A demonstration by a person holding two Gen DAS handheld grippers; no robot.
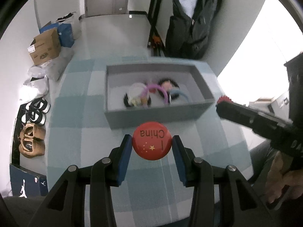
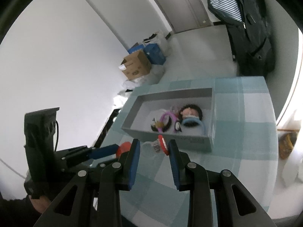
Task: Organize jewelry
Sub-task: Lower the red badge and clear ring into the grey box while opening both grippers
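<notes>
One red badge (image 1: 152, 143) sits clamped between the left gripper (image 1: 152, 144) jaws; one red-and-white clip (image 2: 163, 144) is pinched in the right gripper (image 2: 154, 147) jaws. Ahead: one grey box (image 1: 157, 113) on the counter (image 1: 79, 136).

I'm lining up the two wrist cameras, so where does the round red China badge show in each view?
Left wrist: the round red China badge sits low in the centre, clamped between the left gripper fingers, just in front of the grey box.
Right wrist: only a red sliver shows at lower left, at the left gripper's blue fingertips.
Shared landmark: the grey rectangular box on the checked cloth.
</notes>
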